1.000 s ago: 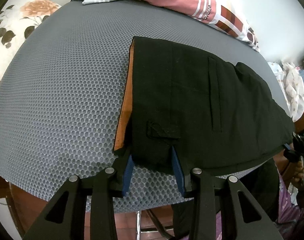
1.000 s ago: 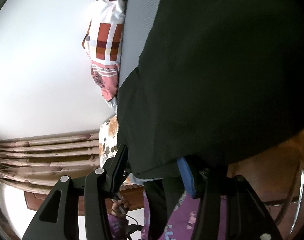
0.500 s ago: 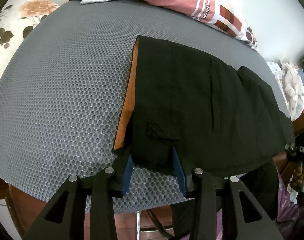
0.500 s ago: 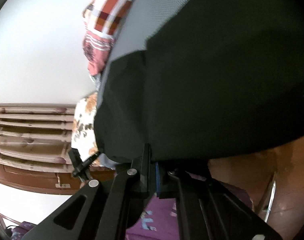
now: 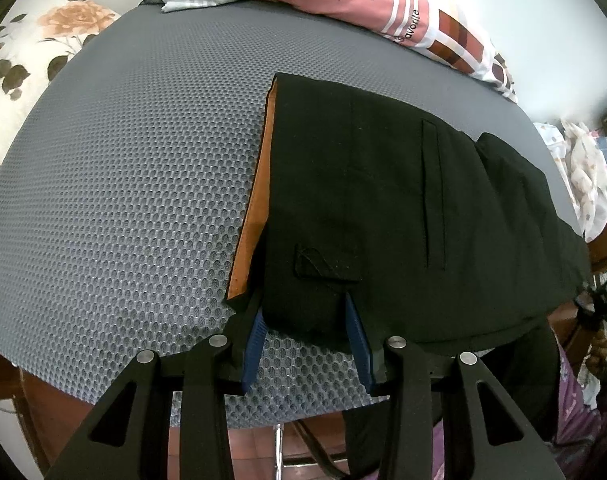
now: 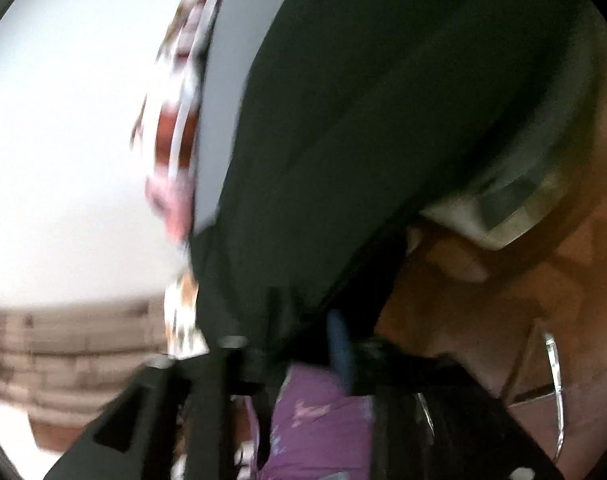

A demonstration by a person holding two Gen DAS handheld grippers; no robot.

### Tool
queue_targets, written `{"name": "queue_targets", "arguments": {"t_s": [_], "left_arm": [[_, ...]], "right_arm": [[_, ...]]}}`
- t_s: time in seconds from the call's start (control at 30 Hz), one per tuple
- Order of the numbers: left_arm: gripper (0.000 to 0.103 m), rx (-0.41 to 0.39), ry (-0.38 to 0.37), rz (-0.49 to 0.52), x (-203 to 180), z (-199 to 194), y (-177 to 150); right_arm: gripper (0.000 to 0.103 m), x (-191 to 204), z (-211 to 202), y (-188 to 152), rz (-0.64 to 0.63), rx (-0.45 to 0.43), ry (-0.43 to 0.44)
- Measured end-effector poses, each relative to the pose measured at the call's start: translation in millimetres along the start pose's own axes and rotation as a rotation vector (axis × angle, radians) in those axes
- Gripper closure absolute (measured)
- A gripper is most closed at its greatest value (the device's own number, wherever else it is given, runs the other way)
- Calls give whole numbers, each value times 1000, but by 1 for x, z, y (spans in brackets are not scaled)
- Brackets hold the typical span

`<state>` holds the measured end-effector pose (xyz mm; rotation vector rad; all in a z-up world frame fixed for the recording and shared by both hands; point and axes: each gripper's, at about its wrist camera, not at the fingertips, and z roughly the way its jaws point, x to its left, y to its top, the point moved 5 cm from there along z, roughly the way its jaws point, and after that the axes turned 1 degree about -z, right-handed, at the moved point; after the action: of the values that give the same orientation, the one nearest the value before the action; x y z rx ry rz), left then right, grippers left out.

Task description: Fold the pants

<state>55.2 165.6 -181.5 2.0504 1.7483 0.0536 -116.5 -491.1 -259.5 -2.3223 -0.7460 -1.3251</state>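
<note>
Left wrist, black pants (image 5: pixel 383 216), honeycomb mesh (image 5: pixel 123 200)

A grey mesh-covered table (image 5: pixel 135 184) stands before a pale wall (image 5: pixel 543 20). Reddish-brown floor (image 6: pixel 483 300) shows beneath; a floral cushion (image 5: pixel 31 56) lies beside it.

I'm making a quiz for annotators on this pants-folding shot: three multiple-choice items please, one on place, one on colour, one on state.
1. Where do the black pants lie?
A. on the grey mesh surface
B. on the floor
C. on a chair

2. What colour is the strip along the pants' left edge?
A. green
B. white
C. orange

3. What is between the left tongs?
A. nothing
B. the pants' near edge
C. a pillow

Answers:
1 A, the mesh shows around the pants.
2 C, an orange band borders the black cloth.
3 B, the blue pads flank the hem.
</note>
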Motion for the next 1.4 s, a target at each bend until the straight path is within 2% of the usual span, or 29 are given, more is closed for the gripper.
{"name": "queue_targets", "arguments": {"t_s": [0.03,0.1,0.13,0.17,0.23,0.3,0.4,0.43,0.5,0.53,0.63,0.73,0.77,0.8,0.87,0.9,0.97,1.0,1.13,1.27,1.37,1.4], "left_arm": [[62,-2,2,-3,0,0,0],[62,-5,5,-10,1,0,0],[62,-6,8,-13,1,1,0],[62,-9,14,-18,0,1,0],[62,-10,21,-21,0,1,0],[62,-9,28,-26,-1,1,0],[62,-10,36,-27,-2,2,1],[62,-11,39,-28,-2,2,1],[62,-14,47,-29,-3,3,1],[62,-17,53,-31,-3,3,1],[61,-29,60,-37,-4,3,0],[58,-34,65,-40,-4,4,0],[57,-32,73,-34,-6,4,0],[55,-31,79,-26,-8,5,0],[51,-28,95,-4,-13,8,1],[46,-29,102,5,-15,9,1],[37,-34,114,23,-23,13,1],[31,-33,125,38,-27,15,1],[16,-24,166,87,-39,25,1],[14,-28,166,92,-44,28,1],[14,-31,158,92,-43,27,0],[14,-31,154,92,-43,28,0]], "right_arm": [[42,-13,-19,10,28,-74,-3],[42,-35,-52,31,79,-194,2],[44,-41,-64,39,93,-230,26],[53,-47,-79,49,100,-276,58],[65,-55,-104,65,100,-358,56],[66,-58,-120,75,114,-396,82],[68,-56,-131,82,101,-407,74],[72,-52,-133,82,81,-401,63],[89,-39,-131,82,27,-386,53],[91,-30,-131,83,-7,-385,51],[91,-19,-135,89,-82,-385,-31],[86,-31,-129,100,-35,-345,-20],[79,-35,-124,104,-14,-320,-13],[78,-38,-119,105,8,-304,-9],[72,-41,-115,108,55,-298,69],[72,-39,-113,110,46,-296,78],[91,-31,-109,114,-13,-301,-6],[92,-28,-105,118,-23,-292,-51],[93,-11,-98,143,-57,-308,-85],[93,17,-95,160,-105,-353,-38],[99,-14,-88,159,-15,-337,-51],[98,-21,-93,156,4,-360,11]]}}
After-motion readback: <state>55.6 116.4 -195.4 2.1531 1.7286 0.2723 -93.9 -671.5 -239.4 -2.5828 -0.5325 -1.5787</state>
